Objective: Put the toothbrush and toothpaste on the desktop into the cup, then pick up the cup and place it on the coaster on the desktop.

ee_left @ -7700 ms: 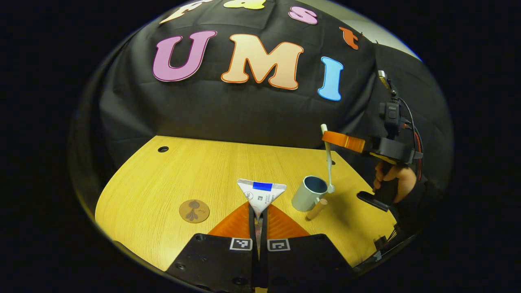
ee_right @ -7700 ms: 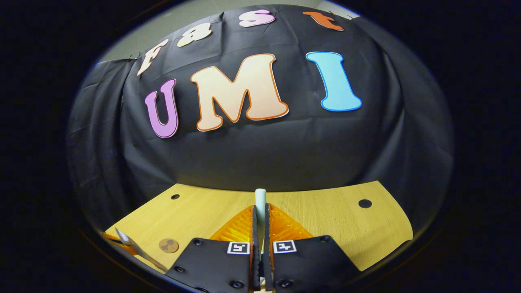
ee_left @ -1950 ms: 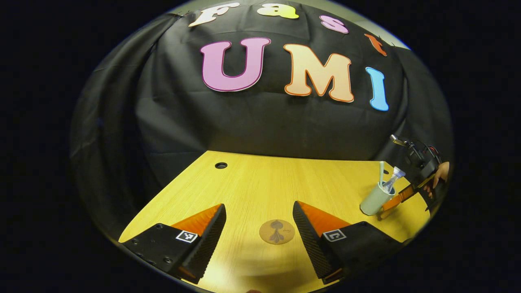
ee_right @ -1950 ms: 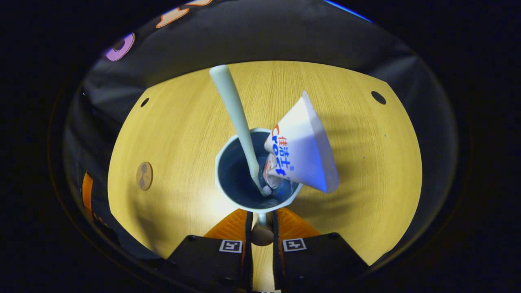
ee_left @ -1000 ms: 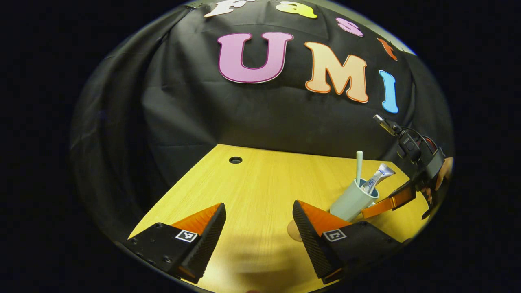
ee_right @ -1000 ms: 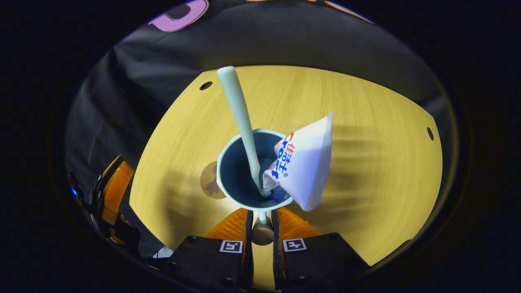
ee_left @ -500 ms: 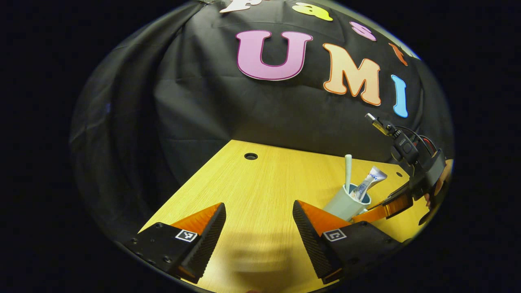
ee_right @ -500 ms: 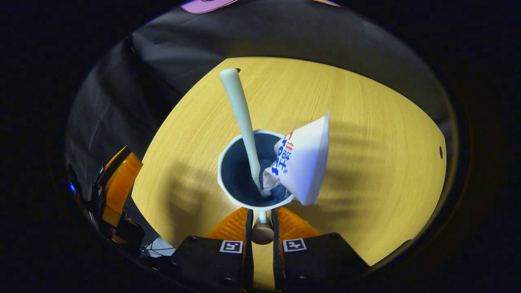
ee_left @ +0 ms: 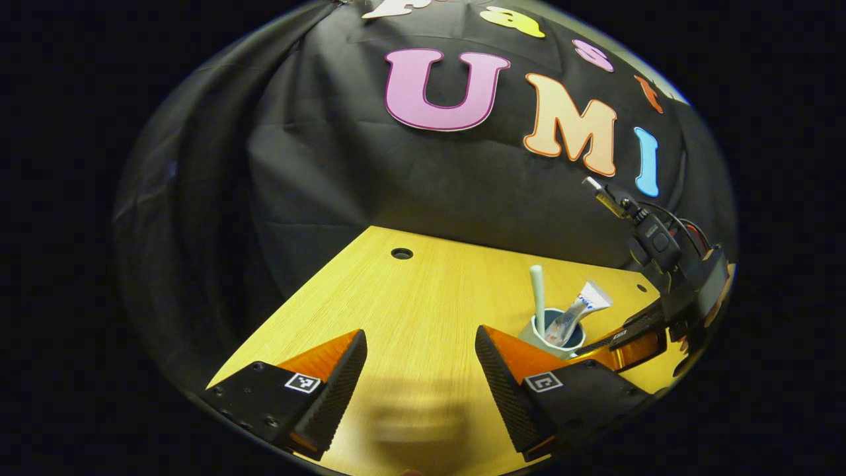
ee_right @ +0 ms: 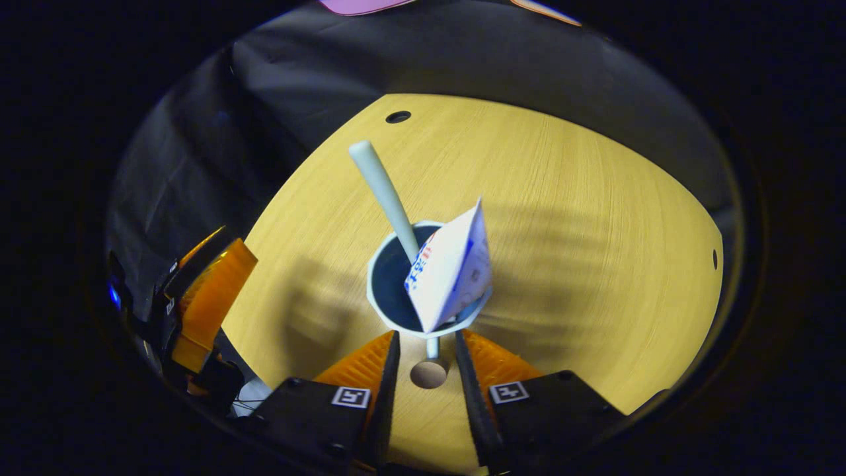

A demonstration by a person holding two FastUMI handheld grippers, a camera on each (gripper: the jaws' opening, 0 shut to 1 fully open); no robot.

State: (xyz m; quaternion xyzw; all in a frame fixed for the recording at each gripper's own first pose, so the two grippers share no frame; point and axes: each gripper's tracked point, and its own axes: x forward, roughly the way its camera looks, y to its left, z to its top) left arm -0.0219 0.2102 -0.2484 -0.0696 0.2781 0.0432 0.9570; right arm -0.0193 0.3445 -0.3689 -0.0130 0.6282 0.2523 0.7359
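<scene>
- Cup [ee_right: 429, 281]: pale body, dark blue inside, standing upright on the wooden desktop [ee_right: 595, 218]. In the left gripper view the cup [ee_left: 552, 340] sits low at the right, partly behind my left gripper's right finger.
- Toothbrush [ee_right: 385, 195] stands in the cup, handle leaning up and away from my right gripper; in the left gripper view it [ee_left: 538, 291] rises nearly upright from the rim.
- Toothpaste [ee_right: 449, 271] is in the cup too, its flat crimped end up and tilted over the rim toward my right gripper; in the left gripper view it [ee_left: 581, 305] leans right, away from the toothbrush.
- Cup handle [ee_right: 428, 371]: a short stem with a round wooden end, pointing at my right gripper.
- Right gripper [ee_right: 426, 370]: parted a little, 1 orange finger on each side of the handle, a visible gap between each finger and the wooden end. Neither finger presses on it: released.
- In the left gripper view my right gripper [ee_left: 618, 344] lies just beside the cup, with the hand holding it at the far right edge.
- Coaster: I cannot tell where it is; under the cup is hidden.
- Left gripper [ee_left: 420, 367]: spread wide, grasping nothing, bare desktop between its 2 fingers, low over the near edge. In the right gripper view it [ee_right: 198, 311] is at the left edge, well apart from the cup.
</scene>
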